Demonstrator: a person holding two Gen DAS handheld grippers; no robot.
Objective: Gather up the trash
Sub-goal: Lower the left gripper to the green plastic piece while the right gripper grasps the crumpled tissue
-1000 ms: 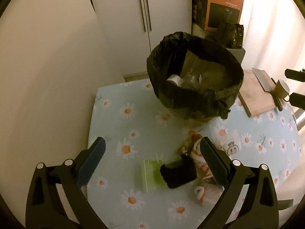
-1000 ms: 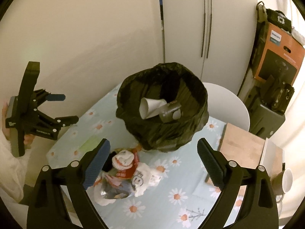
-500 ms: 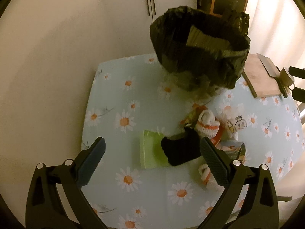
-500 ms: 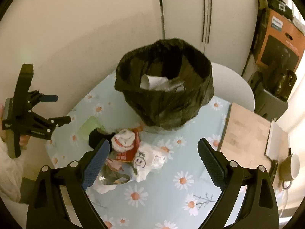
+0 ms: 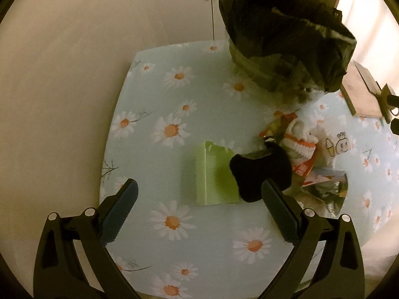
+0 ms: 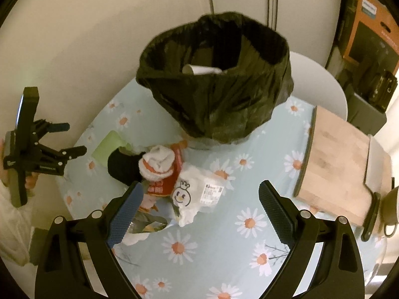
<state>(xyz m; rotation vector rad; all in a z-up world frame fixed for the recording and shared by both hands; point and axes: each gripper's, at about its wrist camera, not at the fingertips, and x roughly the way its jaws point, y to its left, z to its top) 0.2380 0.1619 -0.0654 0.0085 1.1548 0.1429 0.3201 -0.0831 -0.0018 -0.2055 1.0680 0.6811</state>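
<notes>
Trash pile, mid-surface, before lined bin (image 6: 217,84).
Left gripper (image 5: 199,199) and right gripper (image 6: 199,204): fingers spread, empty. Risk: green packet (image 5: 212,174) lies flat, likely slipping sideways when pinched.

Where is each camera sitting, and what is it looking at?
Left wrist: sits on the left claw, looking down its open fingers at the green paper and black lump on the daisy table.
Right wrist: sits on the right claw, open, over the wrapper pile; it also shows the left claw and a hand.
Shared: the black trash bag, green paper, wrappers.
</notes>
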